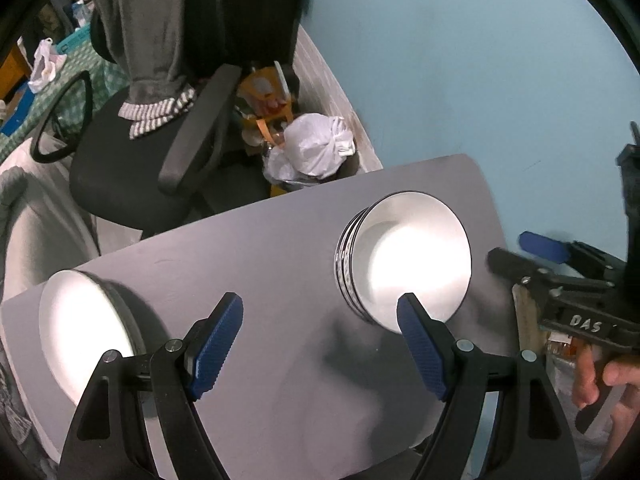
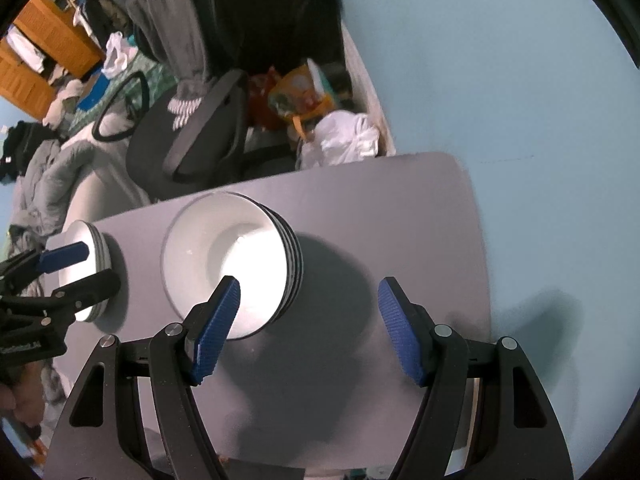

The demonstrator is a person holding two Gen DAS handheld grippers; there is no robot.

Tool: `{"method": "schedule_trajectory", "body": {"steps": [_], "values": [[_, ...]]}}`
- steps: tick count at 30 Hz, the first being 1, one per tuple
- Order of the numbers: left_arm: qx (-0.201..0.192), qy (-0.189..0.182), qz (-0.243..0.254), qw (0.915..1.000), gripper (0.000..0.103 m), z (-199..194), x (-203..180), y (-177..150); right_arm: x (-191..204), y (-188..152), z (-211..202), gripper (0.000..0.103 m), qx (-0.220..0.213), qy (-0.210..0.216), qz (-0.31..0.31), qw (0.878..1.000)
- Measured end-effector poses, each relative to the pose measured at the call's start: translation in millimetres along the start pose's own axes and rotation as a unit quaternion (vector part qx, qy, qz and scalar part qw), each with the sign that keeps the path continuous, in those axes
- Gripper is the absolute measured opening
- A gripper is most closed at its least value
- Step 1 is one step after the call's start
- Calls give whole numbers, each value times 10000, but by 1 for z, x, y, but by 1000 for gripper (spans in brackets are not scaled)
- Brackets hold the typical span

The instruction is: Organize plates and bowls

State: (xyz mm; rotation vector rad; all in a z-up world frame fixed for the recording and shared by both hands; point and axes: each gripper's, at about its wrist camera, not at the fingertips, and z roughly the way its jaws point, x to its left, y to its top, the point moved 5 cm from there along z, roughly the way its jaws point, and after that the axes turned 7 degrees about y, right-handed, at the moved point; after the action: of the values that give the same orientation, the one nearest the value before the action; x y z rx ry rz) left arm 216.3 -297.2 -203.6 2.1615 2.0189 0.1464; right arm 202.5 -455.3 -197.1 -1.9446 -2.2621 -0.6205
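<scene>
Landmark = grey table [image 1: 280, 248].

Nearest: both grippers point steeply down over the table's near part. Left gripper [image 1: 320, 340] has its jaws apart w/ nothing between them, only bare tabletop. Right gripper [image 2: 310, 330] is the same: jaws spread wide, holding nothing, its left pad overlapping the bowl rim in view but apparently above it, not touching.

Mid table: stack of bowls [image 2: 232, 260], white inside, dark banded outsides, several nested. It sits roughly at table centre, between the two grippers. Toward the table's left end: stack of plates [image 2: 86, 272], white, flat, close to that edge and apart from the bowls.

Handling, my read: looks like glazed ceramic, so stiff, fragile, slick on the pads, and a whole stack would be heavy. Best hold is prob. across a rim, one pad inside, one outside, top piece only. Plates offer little but the thin rim edge, so lift w/ care near that table edge.

Beyond the table: black office chair [image 1: 132, 160] w/ clothing draped, white bags [image 1: 316, 144] on the floor, pale blue wall [image 1: 460, 60] behind.
</scene>
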Motion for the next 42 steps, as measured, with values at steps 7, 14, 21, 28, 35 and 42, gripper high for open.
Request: {"method": "schedule_trajectory", "body": {"steps": [7,14,21,28,35,42], "values": [[303,-122,-88,9994,81,32,-1,8,-7,2,33,71,377,91,-111,9992],[564,-260,-169,9979,81,54,-3,8,-11,4,49,71,588,235,-56,9980],[727,-186,43,9972,81,72,-11,12,-15,2,67,71,888,376,29,9953],[895,-174,43,9958,81,85,-13,11,-17,0,79,71,1049,417,93,9936],[952,-230,67,9952,81,91,-15,11,-18,2,81,71,1005,487,170,9936],[1056,-398,31,9936,75,97,-15,10,-17,6,84,70,1032,571,248,9927]]}}
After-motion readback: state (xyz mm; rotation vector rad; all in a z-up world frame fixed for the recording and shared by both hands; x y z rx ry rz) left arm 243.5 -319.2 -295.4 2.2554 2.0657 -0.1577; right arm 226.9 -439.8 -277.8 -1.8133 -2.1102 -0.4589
